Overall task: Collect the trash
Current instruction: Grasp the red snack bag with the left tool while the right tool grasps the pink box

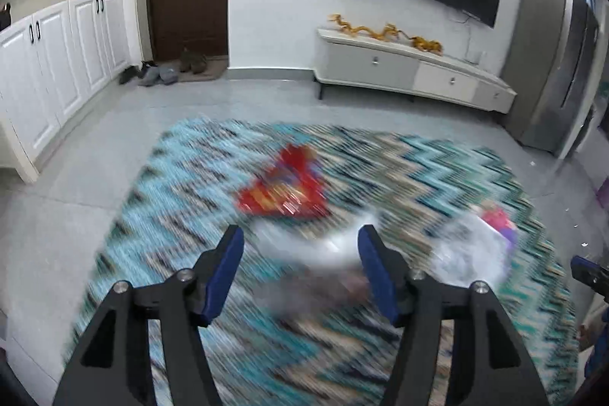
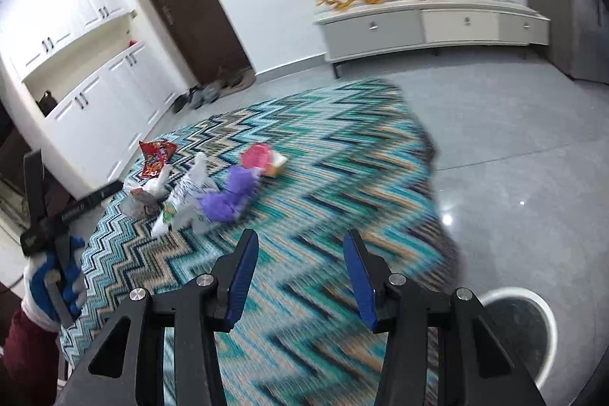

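Both grippers, left (image 1: 300, 234) & right (image 2: 300, 238), fingers wide, empty; blurry approach, we may miss wrappers (image 2: 156, 158).

The left gripper (image 1: 300, 240) has two matte black arms shaped as angular frames with triangular cut-outs, each carrying round silver screw heads at its joints. Its fingers (image 1: 224, 273) are flat black plates faced on the inner side with deep blue pads. The right gripper (image 2: 300, 246) is built alike: black skeleton arms, silver screws, blue-lined fingers (image 2: 359, 280). In the right wrist view the person's left hand (image 2: 53, 288) wears a glove with a white knit back and cuff and blue coated fingers, and below it shows a dark maroon sleeve. The handle in that hand is black, with small white lettering too blurred to read
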`<state>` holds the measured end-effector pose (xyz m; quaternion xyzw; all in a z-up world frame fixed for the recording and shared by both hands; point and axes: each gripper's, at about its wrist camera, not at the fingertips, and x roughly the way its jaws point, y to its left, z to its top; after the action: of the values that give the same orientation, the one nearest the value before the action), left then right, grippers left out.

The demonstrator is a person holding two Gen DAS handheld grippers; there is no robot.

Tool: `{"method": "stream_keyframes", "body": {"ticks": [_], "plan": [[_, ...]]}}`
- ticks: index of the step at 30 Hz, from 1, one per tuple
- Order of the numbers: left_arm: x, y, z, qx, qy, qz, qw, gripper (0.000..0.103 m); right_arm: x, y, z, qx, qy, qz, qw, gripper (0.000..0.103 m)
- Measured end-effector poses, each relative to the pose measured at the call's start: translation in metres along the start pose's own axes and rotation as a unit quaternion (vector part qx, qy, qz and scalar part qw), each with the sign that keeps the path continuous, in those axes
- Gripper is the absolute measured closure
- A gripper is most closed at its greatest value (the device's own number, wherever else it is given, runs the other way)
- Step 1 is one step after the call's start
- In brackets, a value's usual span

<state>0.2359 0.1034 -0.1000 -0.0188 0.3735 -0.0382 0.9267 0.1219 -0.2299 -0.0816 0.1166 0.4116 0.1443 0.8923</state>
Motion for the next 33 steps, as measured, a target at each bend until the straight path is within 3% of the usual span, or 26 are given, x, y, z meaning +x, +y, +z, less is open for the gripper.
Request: {"method": "stream_keyframes", "body": {"ticks": [7, 16, 21, 22, 25, 33], "plan": [[0.054, -0.006, 0.040, 0.054, 0.026, 0.002, 0.9982, 0.042, 0.060, 0.009, 0.031, 0.011, 0.013, 0.011, 1.000, 0.054], [0.109, -0.001, 0.040, 0.035, 0.081, -0.005, 0.9961, 0.044, 0.113, 0.007, 0.063, -0.001, 0.039, 0.001, 0.999, 0.052], [0.109, -0.003, 0.032, 0.040, 0.083, -0.012, 0.9957, 0.067, 0.124, 0.015, 0.056, -0.030, 0.052, 0.004, 0.998, 0.052], [0.108, -0.004, 0.030, 0.043, 0.083, -0.014, 0.9956, 0.076, 0.124, 0.016, 0.055, -0.033, 0.051, 0.005, 0.998, 0.056], [0.099, -0.009, 0.028, 0.049, 0.069, -0.006, 0.9964, 0.087, 0.119, 0.018, 0.054, -0.034, 0.044, 0.014, 0.998, 0.077], [0.043, -0.017, 0.029, 0.046, 0.017, -0.010, 0.9988, 0.093, 0.078, 0.022, 0.047, -0.032, -0.004, 0.012, 0.999, 0.091]]}}
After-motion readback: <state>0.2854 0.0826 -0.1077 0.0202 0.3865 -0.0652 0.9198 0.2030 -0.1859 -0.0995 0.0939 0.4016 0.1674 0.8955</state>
